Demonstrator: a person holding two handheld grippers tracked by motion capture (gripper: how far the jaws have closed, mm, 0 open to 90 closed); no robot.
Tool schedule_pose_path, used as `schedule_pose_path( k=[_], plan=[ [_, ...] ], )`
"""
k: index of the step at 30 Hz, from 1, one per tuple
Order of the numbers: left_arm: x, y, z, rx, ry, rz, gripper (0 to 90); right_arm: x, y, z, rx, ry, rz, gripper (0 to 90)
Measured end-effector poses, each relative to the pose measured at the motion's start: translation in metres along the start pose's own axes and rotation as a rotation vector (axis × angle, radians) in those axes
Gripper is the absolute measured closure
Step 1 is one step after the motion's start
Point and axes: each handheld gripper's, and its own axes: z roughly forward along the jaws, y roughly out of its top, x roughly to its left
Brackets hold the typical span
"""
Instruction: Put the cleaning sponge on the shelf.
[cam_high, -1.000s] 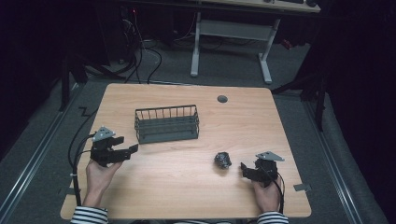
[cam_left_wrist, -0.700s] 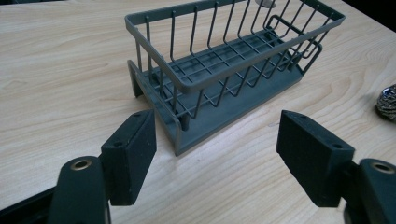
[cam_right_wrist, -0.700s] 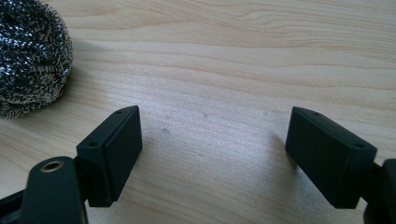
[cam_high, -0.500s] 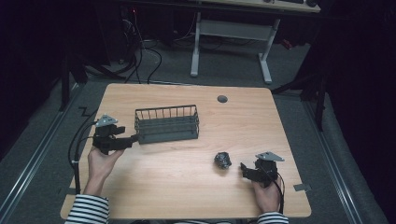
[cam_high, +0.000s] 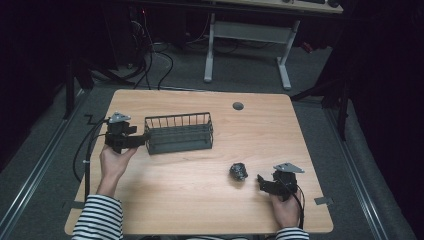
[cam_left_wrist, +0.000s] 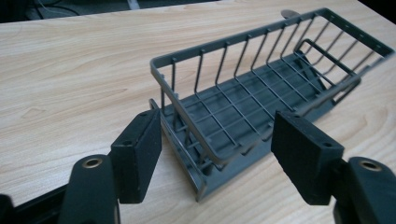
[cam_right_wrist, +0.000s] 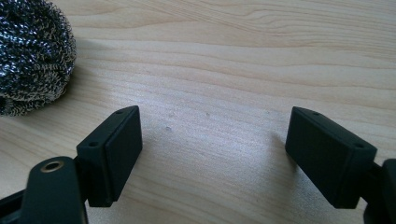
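Note:
A dark grey wire basket (cam_high: 179, 132) stands on the wooden table (cam_high: 210, 210), left of middle. My left gripper (cam_high: 142, 140) has come up to its left end. In the left gripper view the gripper (cam_left_wrist: 217, 135) straddles the basket's (cam_left_wrist: 261, 93) near end. Its jaws have just been closing, with the basket's end between them, and the pads (cam_left_wrist: 140, 154) stand apart from the wire. A steel-wool scourer (cam_high: 238, 171) lies at the right front. My right gripper (cam_high: 261, 181) rests open just right of it, and in its own view the gripper (cam_right_wrist: 215, 126) has bare wood between the pads and the scourer (cam_right_wrist: 32, 56) at upper left.
A round cable hole (cam_high: 238, 106) sits near the table's far edge. A strip of tape (cam_high: 323, 201) marks the right front corner. The left gripper's cable (cam_high: 82, 155) hangs over the left edge. A white desk frame (cam_high: 247, 37) stands on the floor beyond.
My left gripper has moved away from the person and slightly right, up to the basket's left end, and its jaws stand a little narrower. The right gripper and scourer have not moved.

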Motion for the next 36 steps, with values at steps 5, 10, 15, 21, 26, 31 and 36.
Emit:
schedule_pose_path(
  k=[5,10,15,21,26,31,36],
  plan=[
    [0.004,0.000,0.008,-0.004,0.017,-0.008,36.9,0.000,0.000,0.000,0.000,0.000,-0.001,18.8],
    [0.006,-0.001,0.014,0.000,0.013,-0.023,40.4,0.000,0.000,0.000,0.000,0.001,-0.001,18.8],
    [0.005,-0.001,0.022,0.000,0.011,-0.036,46.1,0.000,0.000,0.000,0.000,0.002,-0.002,18.8],
    [0.005,-0.002,0.025,0.001,0.011,-0.032,55.8,0.000,0.000,0.000,0.001,0.002,0.000,18.8],
    [0.003,-0.003,0.024,0.002,0.009,-0.013,63.1,0.000,0.000,0.000,0.000,0.003,-0.003,18.8],
    [0.002,-0.003,0.022,0.005,0.018,0.002,67.2,0.001,0.000,0.000,0.000,0.003,-0.003,18.7],
    [-0.003,-0.004,0.019,0.007,0.017,0.016,68.4,0.001,0.000,-0.001,0.001,0.004,-0.005,18.7]
  ],
)
